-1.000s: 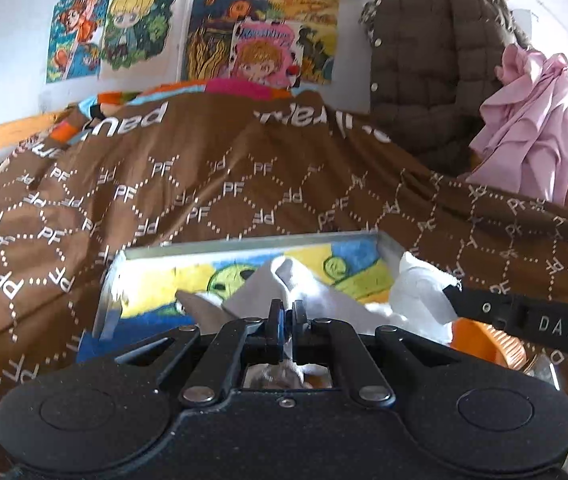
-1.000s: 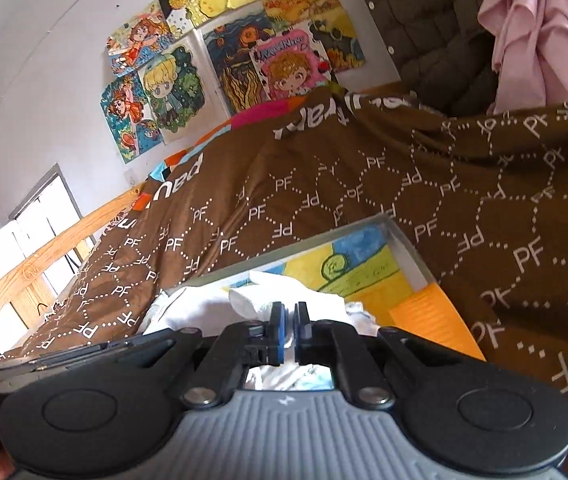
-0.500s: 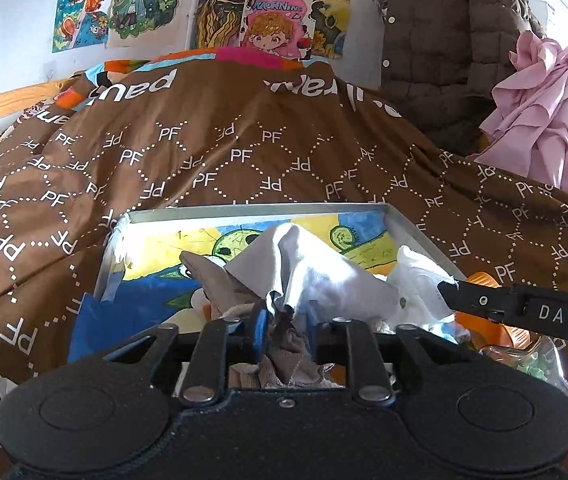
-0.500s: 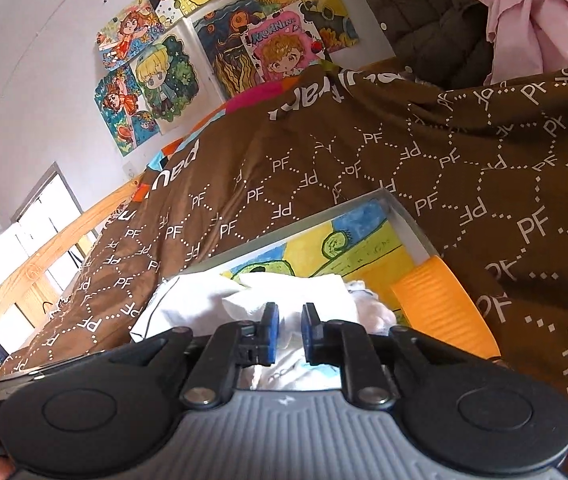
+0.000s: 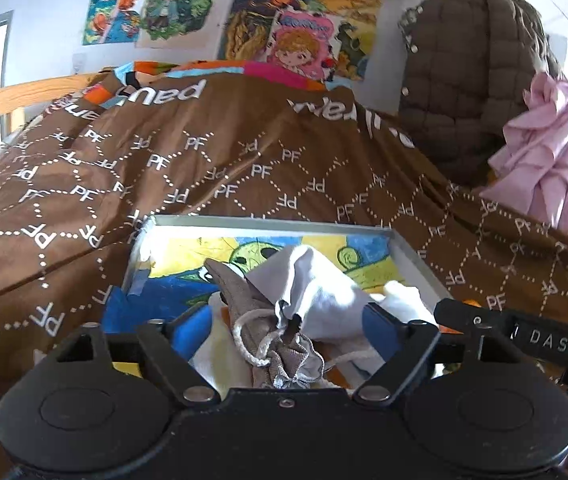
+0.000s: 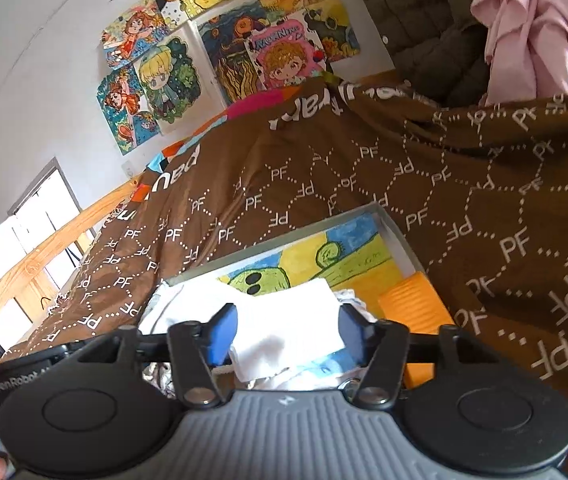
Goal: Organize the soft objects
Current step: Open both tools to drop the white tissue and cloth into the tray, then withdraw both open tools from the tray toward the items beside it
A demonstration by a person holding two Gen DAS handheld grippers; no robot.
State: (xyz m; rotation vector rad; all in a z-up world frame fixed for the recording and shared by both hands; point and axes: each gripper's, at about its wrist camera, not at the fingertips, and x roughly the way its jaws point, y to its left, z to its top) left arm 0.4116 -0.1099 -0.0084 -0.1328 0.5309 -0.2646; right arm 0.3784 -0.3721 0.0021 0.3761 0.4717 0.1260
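Observation:
A shallow grey tray (image 5: 272, 222) with a painted cartoon bottom lies on the brown bedspread and holds a heap of soft things. In the left wrist view my left gripper (image 5: 284, 326) hangs just over the heap and its jaws are opening. A taupe drawstring pouch (image 5: 260, 312) and a white cloth (image 5: 315, 288) lie loose between the blue pads (image 5: 188, 330), and neither pad touches them. In the right wrist view my right gripper (image 6: 287, 336) is also opening above a folded white cloth (image 6: 287, 320) in the same tray (image 6: 284, 242), with no pad pressing on it.
An orange ribbed thing (image 6: 411, 308) sits at the tray's right end. The brown PF-patterned bedspread (image 5: 244, 152) rises behind the tray. A quilted brown coat (image 5: 467, 80) and a pink garment (image 5: 551, 152) hang at the right. A wooden bed rail (image 6: 44, 264) runs along the left.
Both grippers went from shut on cloth to wide open, and the pouch and the white cloth dropped free onto the heap. The left gripper drew back slightly.

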